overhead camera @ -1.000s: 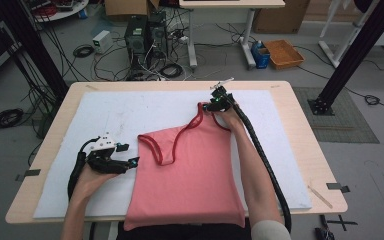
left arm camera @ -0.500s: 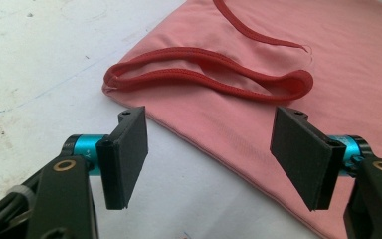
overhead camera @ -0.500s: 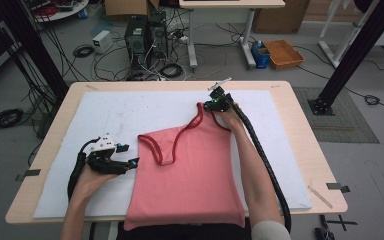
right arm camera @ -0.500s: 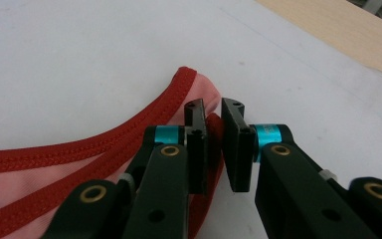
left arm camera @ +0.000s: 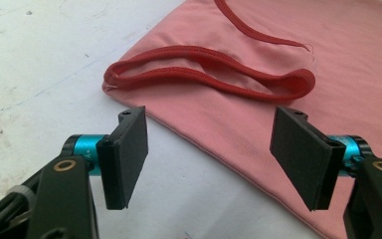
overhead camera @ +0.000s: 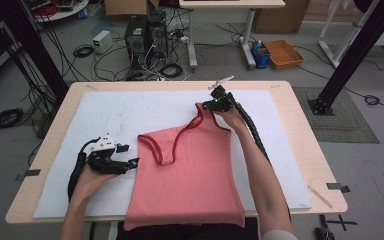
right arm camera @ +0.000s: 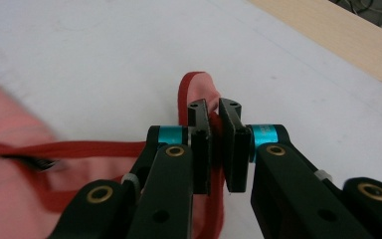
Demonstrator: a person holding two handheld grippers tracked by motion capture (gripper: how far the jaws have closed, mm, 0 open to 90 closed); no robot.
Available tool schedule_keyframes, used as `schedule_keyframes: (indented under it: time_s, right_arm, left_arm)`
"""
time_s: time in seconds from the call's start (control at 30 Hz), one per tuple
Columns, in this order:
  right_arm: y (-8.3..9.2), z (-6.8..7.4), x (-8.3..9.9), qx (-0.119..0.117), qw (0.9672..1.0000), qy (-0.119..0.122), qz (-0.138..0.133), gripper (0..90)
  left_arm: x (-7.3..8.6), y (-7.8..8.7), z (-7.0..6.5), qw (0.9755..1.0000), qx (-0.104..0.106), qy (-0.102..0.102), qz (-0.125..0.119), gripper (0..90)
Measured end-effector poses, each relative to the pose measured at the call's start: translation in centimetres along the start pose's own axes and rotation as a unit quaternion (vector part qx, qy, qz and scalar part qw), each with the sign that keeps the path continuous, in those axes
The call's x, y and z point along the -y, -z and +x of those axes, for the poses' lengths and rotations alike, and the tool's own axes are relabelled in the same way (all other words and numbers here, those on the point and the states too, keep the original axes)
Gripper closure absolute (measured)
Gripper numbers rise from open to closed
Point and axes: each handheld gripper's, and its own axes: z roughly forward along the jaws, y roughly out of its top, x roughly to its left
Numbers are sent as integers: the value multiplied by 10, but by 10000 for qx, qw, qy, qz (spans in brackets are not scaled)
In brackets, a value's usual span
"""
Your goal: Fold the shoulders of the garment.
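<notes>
The right gripper (right arm camera: 215, 144) has just been closing, and its two black jaws now pinch the far strap (right arm camera: 191, 87) of the pink top (overhead camera: 190, 175), with red-edged cloth pressed between the pads. Past the jaws the strap's loop pokes out over the white mat (right arm camera: 104, 59), and a red hem runs off to the side of the gripper toward the blurred body of the top, so how much cloth sits inside the grip is hard to tell. In the high view the right gripper (overhead camera: 215, 102) sits at the far end of the top, the strap drawn up to a point under it and the person's forearm lying along the garment's right edge. The left gripper (left arm camera: 209, 149) stands wide open with nothing between its pads, hovering over the mat just short of the top's near edge; ahead of its jaws lies the other strap (left arm camera: 204, 69), flat and folded into a long loop. In the high view the left gripper (overhead camera: 111, 161) rests just beside the top's left edge, well apart from the right one. The top lies spread on the mat (overhead camera: 130, 110), which covers most of the wooden table (overhead camera: 300, 125).
</notes>
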Motion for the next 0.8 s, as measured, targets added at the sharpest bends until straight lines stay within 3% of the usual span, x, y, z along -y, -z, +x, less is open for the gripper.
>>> schedule_keyframes:
  time_s: [0.4,0.63,0.8]
  right_arm:
    - [50,46,24,-295,9978,455,-369,843]
    - [74,77,66,-489,9959,577,-501,843]
    - [81,97,95,-546,9953,672,-422,844]
  left_arm:
    - [0,-1,0,10000,26,7,0,313]
    - [-1,-1,-2,10000,60,7,-47,312]
    - [-3,-5,-7,9999,117,-80,-32,314]
